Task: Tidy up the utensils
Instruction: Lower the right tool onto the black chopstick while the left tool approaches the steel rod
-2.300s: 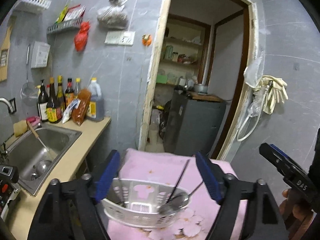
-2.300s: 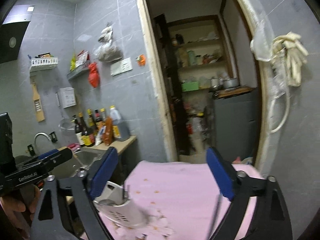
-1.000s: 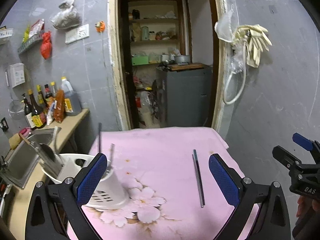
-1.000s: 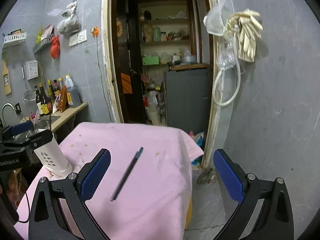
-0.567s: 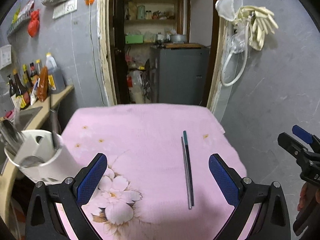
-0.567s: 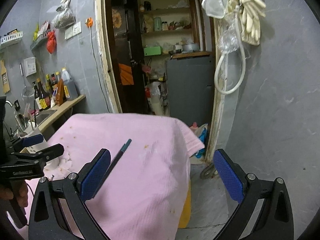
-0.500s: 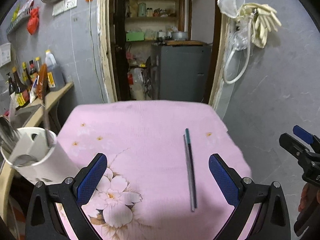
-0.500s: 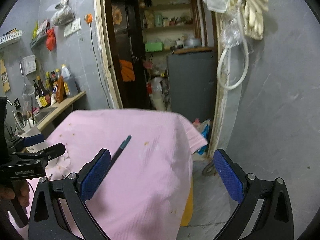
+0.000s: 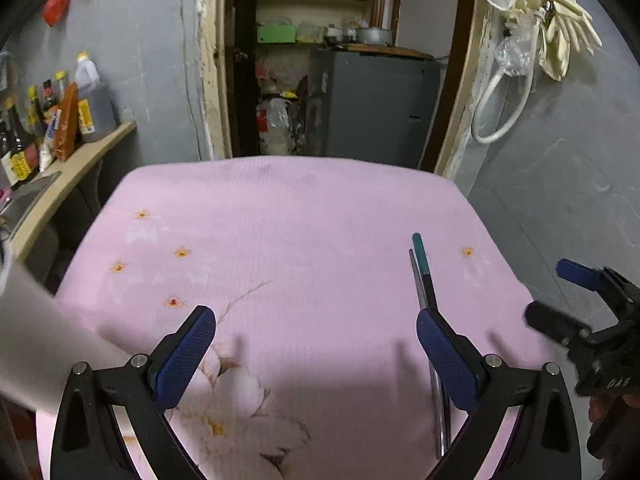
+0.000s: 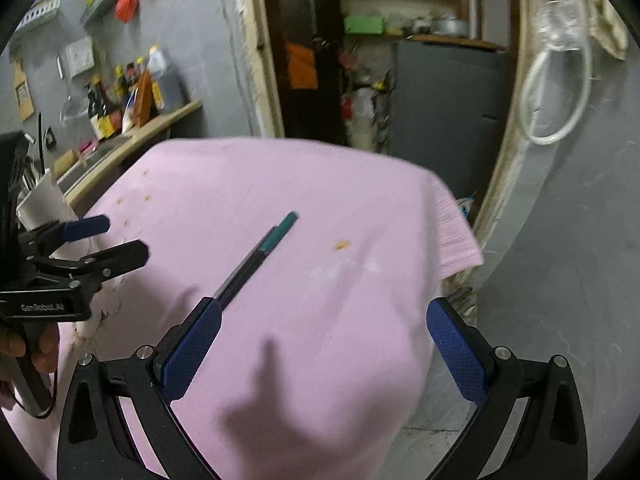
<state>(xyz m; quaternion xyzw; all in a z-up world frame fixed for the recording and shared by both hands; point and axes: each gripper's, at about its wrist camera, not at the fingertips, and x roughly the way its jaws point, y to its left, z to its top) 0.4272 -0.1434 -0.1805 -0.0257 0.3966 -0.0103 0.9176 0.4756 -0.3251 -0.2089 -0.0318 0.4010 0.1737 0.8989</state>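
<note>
A pair of dark chopsticks with teal ends [image 9: 422, 276] lies on the pink flowered cloth [image 9: 300, 240], running away from me. My left gripper [image 9: 314, 324] hovers open just above the cloth, and the chopsticks pass under its right finger [image 9: 444, 356]. The white utensil holder [image 9: 24, 340] is a blur at the left edge. My right gripper [image 9: 544, 289] hangs open off the table's right side. In the right wrist view the chopsticks [image 10: 260, 252] run up from the left finger [image 10: 192, 344] of the open right gripper [image 10: 324, 316]. The left gripper [image 10: 128, 236] is at the left, in front of the holder [image 10: 44, 200].
A counter with sauce bottles [image 9: 60, 116] and a sink stands to the left of the table. Beyond the table's far edge is a doorway with a grey cabinet [image 9: 372, 108]. The cloth's right corner [image 10: 460, 248] drops to the grey floor. A hose and gloves [image 9: 552, 36] hang on the right wall.
Both grippers have dropped lower and closer to the cloth. In the left view the holder slid to the left edge and the chopsticks now reach under the right finger. Both stay open.
</note>
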